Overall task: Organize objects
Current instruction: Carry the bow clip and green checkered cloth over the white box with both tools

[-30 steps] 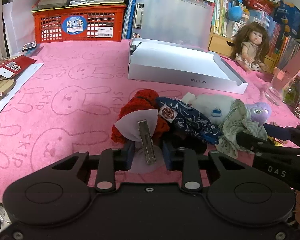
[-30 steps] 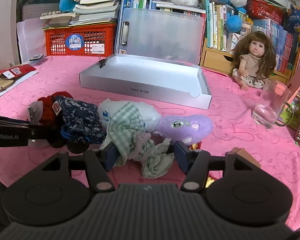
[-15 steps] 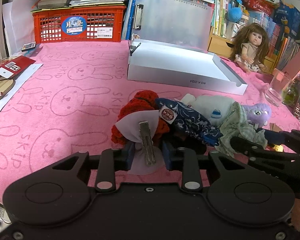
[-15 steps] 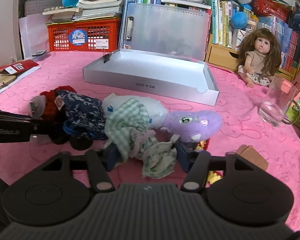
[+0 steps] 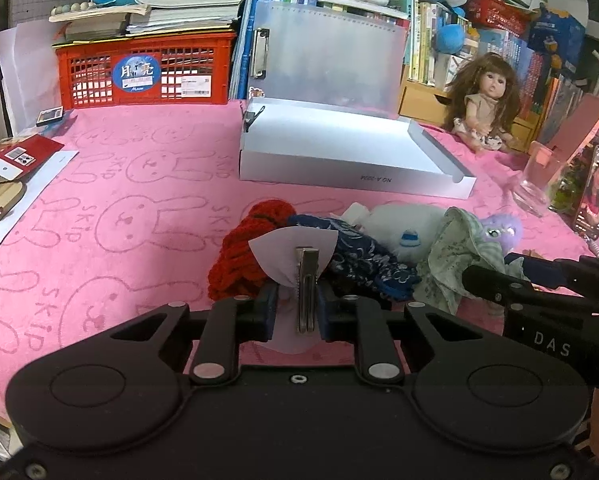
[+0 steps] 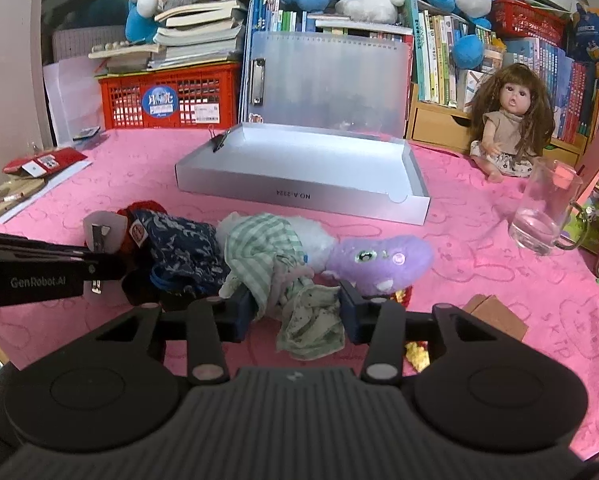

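A pink bunny-print cloth (image 5: 131,184) covers a table. Near its front edge lies a row of soft things touching one another: a red knitted piece (image 5: 243,256), a navy patterned fabric pouch (image 5: 359,252), a white plush toy (image 5: 403,228), a crumpled green checked cloth (image 6: 267,252) and a purple plush toy (image 6: 379,256). Behind them, well apart, sits an open shallow grey box (image 5: 339,148), the likely place for tidying them into.

The left gripper (image 5: 297,312) is clenched on a metal hair clip (image 5: 306,280) that carries a pale grey oval card or fabric piece (image 5: 287,252). The clip stands upright between the blue pads, just in front of the red knitted piece. The clip looks light, stiff and smooth, so it could slip or twist; holding it across its flat sides, as here, seems the steadier hold.

The right gripper (image 6: 295,312) has its jaws closing around a bunched fold of the green checked cloth, which lies between them. The pads appear just beside the fabric, and whether they press on it yet cannot be told for certain. The cloth seems light, limp and easy to squeeze. It will likely sag and trail when lifted, and may drag the plush toys it drapes over, so a thick gathered bunch is the better place to take hold.
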